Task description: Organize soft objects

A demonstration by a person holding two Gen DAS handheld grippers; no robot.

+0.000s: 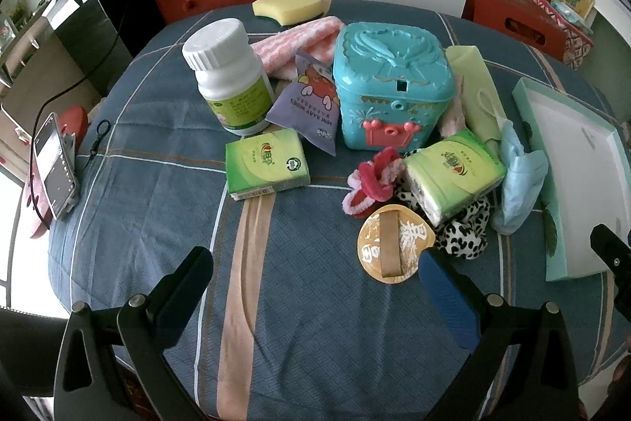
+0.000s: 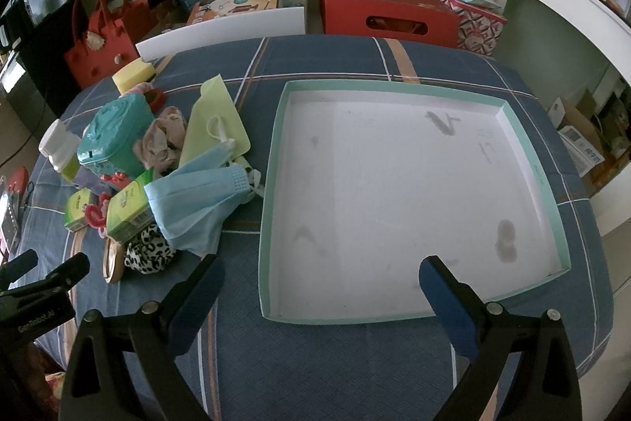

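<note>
A pile of soft things lies mid-table: a blue face mask (image 1: pixel 516 180) (image 2: pixel 197 200), a pink scrunchie (image 1: pixel 374 180), a leopard-print cloth (image 1: pixel 465 231), a pink striped towel (image 1: pixel 299 40), a yellow sponge (image 1: pixel 288 6) and two green tissue packs (image 1: pixel 266 164) (image 1: pixel 453 170). A shallow white tray with a teal rim (image 2: pixel 272 184) (image 1: pixel 552 223) lies to the right, nothing in it. My left gripper (image 1: pixel 315 271) hovers open over the cloth in front of the pile. My right gripper (image 2: pixel 321 277) hangs open over the tray's near edge.
A teal plastic box (image 1: pixel 390 85), a white pill bottle (image 1: pixel 228 77), a purple wipes packet (image 1: pixel 311 105) and a round gold puff (image 1: pixel 394 247) sit among the pile. A phone on a stand (image 1: pixel 55 172) stands at the table's left edge. Red bags and boxes line the wall.
</note>
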